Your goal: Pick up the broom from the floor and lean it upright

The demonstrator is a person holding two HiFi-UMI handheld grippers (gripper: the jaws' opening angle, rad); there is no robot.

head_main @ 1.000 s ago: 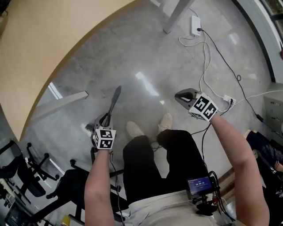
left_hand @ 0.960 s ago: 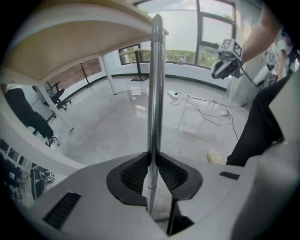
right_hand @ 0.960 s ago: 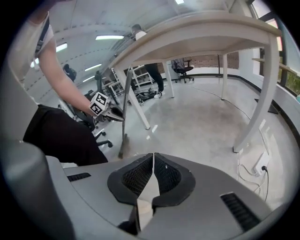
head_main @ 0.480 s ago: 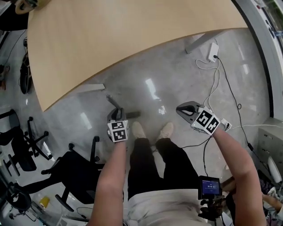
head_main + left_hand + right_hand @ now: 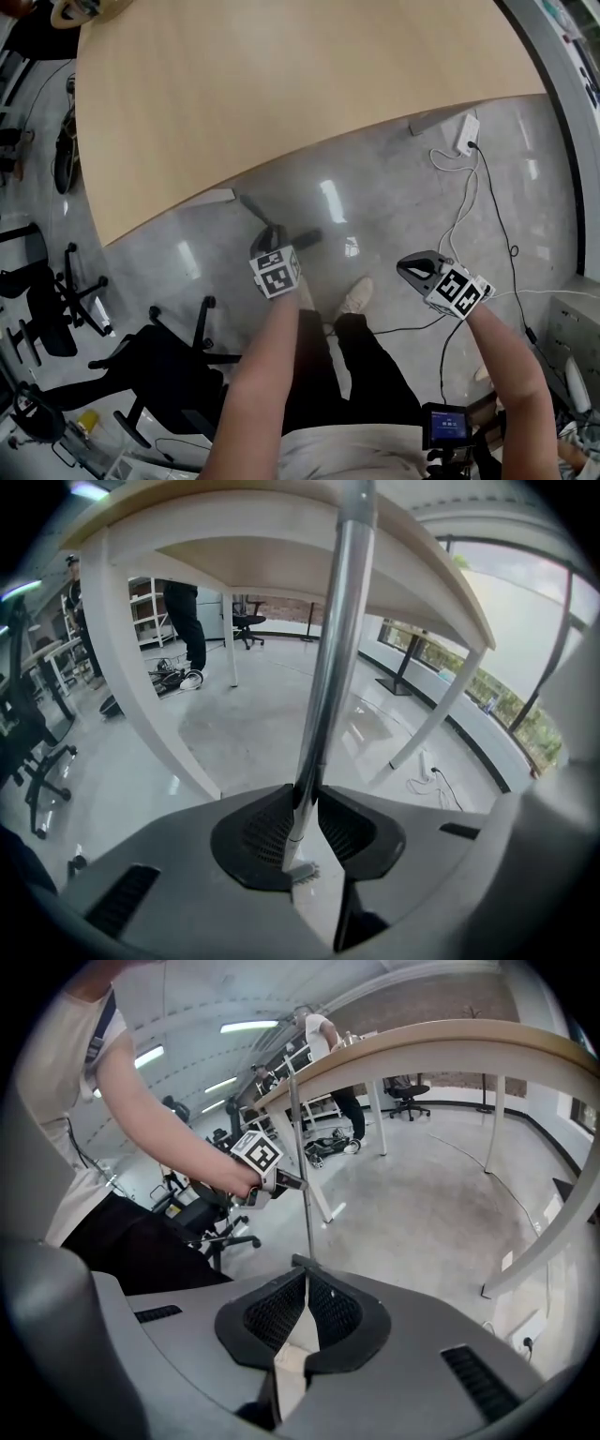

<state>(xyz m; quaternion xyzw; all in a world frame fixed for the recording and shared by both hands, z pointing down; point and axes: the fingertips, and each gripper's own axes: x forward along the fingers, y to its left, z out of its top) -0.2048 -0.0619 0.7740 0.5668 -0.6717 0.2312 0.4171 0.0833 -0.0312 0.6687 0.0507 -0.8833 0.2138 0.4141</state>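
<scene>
My left gripper (image 5: 272,236) is shut on the broom's silver handle (image 5: 330,667). The pole runs upright between the jaws, and the small bristled head (image 5: 300,871) shows just below them. In the head view the gripper hangs over the floor beside the table edge, with a grey stretch of the broom handle (image 5: 251,207) sticking out past it. The right gripper view shows the thin pole (image 5: 302,1176) standing vertical, with the left gripper (image 5: 281,1181) clamped on it. My right gripper (image 5: 405,268) hangs apart to the right, jaws shut on nothing (image 5: 307,1288).
A large wooden table (image 5: 281,84) fills the upper head view, with white legs (image 5: 141,686) beneath it. Black office chairs (image 5: 159,361) stand at the left. A power strip (image 5: 466,133) and white cables (image 5: 459,216) lie on the floor at the right. The person's shoes (image 5: 356,295) are between the grippers.
The broom lay on the floor in the left gripper's grip; now it is lifted and turned upright. Both grippers have risen, and the left one has rolled and moved towards the table.
</scene>
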